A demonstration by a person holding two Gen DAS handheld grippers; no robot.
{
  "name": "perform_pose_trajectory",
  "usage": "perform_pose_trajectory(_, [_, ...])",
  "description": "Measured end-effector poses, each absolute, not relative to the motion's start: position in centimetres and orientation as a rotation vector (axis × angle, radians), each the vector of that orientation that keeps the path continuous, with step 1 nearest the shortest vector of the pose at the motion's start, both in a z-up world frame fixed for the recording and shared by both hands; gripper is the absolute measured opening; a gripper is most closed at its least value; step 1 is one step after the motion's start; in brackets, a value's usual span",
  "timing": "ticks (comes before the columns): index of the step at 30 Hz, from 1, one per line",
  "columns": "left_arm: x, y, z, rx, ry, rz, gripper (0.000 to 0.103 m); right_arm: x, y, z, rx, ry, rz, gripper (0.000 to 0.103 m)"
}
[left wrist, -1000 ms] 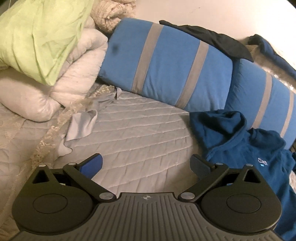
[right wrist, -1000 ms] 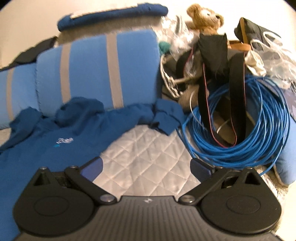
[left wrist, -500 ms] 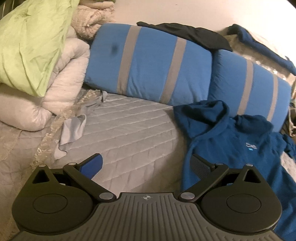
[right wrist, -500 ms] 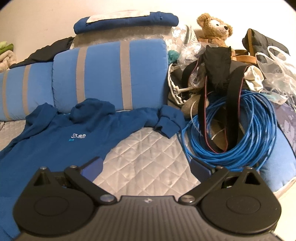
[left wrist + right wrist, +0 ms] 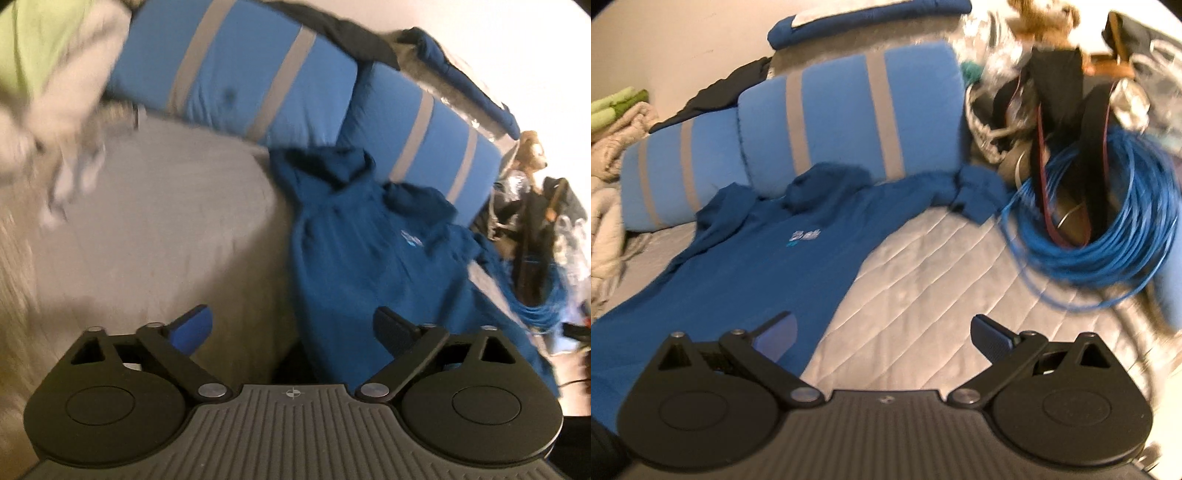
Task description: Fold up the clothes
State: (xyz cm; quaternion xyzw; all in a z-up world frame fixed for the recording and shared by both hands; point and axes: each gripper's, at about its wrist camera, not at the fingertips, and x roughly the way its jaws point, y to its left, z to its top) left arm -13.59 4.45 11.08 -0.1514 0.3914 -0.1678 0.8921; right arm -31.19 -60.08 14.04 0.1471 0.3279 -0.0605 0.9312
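Note:
A dark blue hoodie with a small white chest logo lies spread on the grey quilted bed, hood against the blue pillows. In the right wrist view the hoodie lies at left, one sleeve stretched right toward the cable coil. My left gripper is open and empty, above the hoodie's left edge near its hem. My right gripper is open and empty, above the bed beside the hoodie's right side.
Two blue pillows with grey stripes line the back. A coil of blue cable with black straps and clutter sits at right. White and green bedding is piled at left. The grey quilt lies between.
Both views have pulled back and tilted, with motion blur. The left view swung right, bringing more of the hoodie into sight. Both grippers stay open.

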Motion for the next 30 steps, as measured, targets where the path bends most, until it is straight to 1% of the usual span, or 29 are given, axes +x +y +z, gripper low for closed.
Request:
perform_pose_trajectory(2, [-13.7,4.8,10.3,-0.38,0.842,-0.378,0.08,-31.2,-60.2,13.1,0.36,0.68,-0.106,0.102])
perform_pose_trajectory(3, [-13.7,5.0,10.0,-0.406,0.855,-0.39,0.068,-31.2,-60.2,12.6,0.395,0.685,-0.099,0.102])
perform_pose_trajectory(4, [-13.7,5.0,9.8,-0.423,0.865,-0.399,0.062,-31.2,-60.2,12.3,0.426,0.688,-0.091,0.102])
perform_pose_trajectory(7, [-13.6,4.9,9.2,-0.462,0.89,-0.419,0.058,-31.2,-59.6,11.5,0.488,0.691,-0.041,0.102])
perform_pose_trajectory(11, [-13.3,4.6,8.8,-0.482,0.908,-0.423,0.058,-31.1,-58.0,10.6,0.528,0.721,0.048,0.101])
perform_pose_trajectory(14, [-13.2,4.3,8.9,-0.486,0.911,-0.432,0.057,-31.2,-56.8,10.4,0.58,0.759,0.088,0.096])
perform_pose_trajectory(16, [-13.2,4.1,8.8,-0.492,0.913,-0.443,0.051,-31.4,-55.8,10.3,0.595,0.779,0.102,0.089])
perform_pose_trajectory(17, [-13.2,4.0,8.8,-0.498,0.915,-0.45,0.049,-31.5,-55.4,10.3,0.604,0.787,0.11,0.087])
perform_pose_trajectory(18, [-13.2,4.0,8.9,-0.502,0.919,-0.454,0.043,-31.6,-55.1,10.2,0.62,0.792,0.123,0.085])
perform_pose_trajectory(20, [-13.2,3.9,9.0,-0.509,0.927,-0.457,0.038,-31.8,-54.7,9.9,0.644,0.793,0.15,0.085])
perform_pose_trajectory(21, [-13.2,3.9,9.1,-0.505,0.932,-0.454,0.033,-31.9,-54.6,9.7,0.645,0.793,0.153,0.085])
perform_pose_trajectory(23, [-13.4,3.9,9.9,-0.492,0.935,-0.437,0.009,-32.0,-54.8,9.4,0.65,0.796,0.134,0.086])
perform_pose_trajectory(24, [-13.4,3.9,10.3,-0.485,0.935,-0.429,0.007,-32.0,-55.1,9.2,0.665,0.795,0.124,0.086])
perform_pose_trajectory(30, [-13.4,4.8,11.6,-0.468,0.936,-0.314,0.006,-32.2,-55.8,9.0,0.712,0.772,0.102,0.086])
